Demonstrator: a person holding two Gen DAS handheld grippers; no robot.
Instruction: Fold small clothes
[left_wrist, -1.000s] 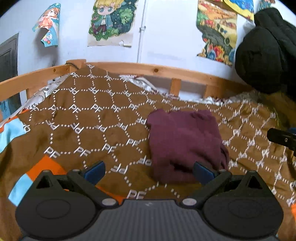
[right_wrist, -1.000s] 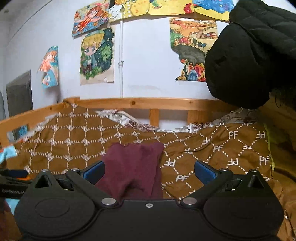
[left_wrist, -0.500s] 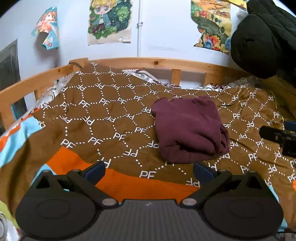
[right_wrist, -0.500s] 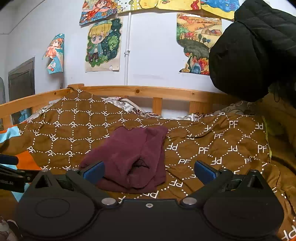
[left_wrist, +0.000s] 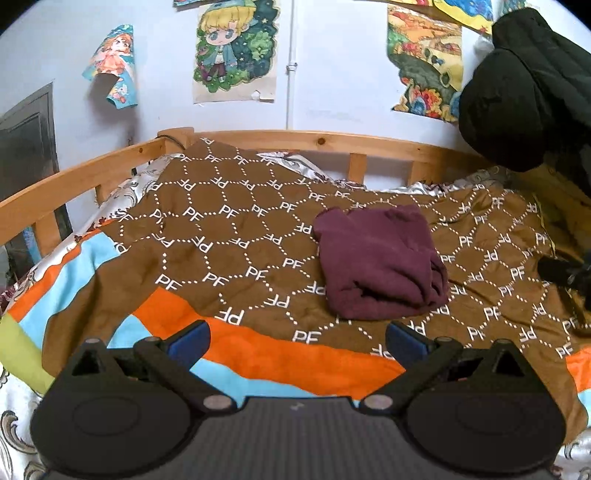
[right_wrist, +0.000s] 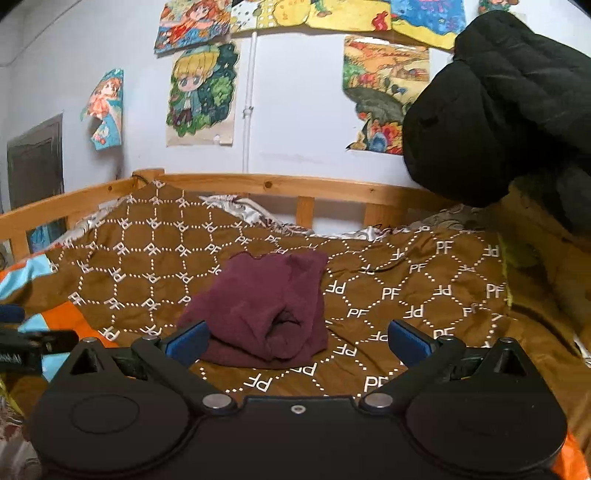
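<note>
A folded maroon garment (left_wrist: 380, 264) lies on the brown patterned blanket (left_wrist: 229, 236), right of centre in the left wrist view. In the right wrist view the same garment (right_wrist: 262, 306) lies just beyond the left blue pad. My left gripper (left_wrist: 297, 341) stands open above the orange stripe, well short of the garment, with nothing between its fingers. My right gripper (right_wrist: 297, 341) is open too, empty, close to the garment's near edge. The right gripper's tip (left_wrist: 565, 273) shows at the right edge of the left wrist view; the left gripper's tip (right_wrist: 22, 339) shows at the left edge of the right wrist view.
A wooden bed rail (left_wrist: 332, 142) runs along the back and left side. A black padded coat (right_wrist: 509, 110) hangs at the right above the bed. Posters (left_wrist: 236, 48) cover the wall. A patterned white sheet (left_wrist: 122, 192) shows under the blanket.
Both grippers have drawn back and up from the garment, which lies further away than before. The left gripper now hangs over the orange and blue stripes. The garment has not moved.
</note>
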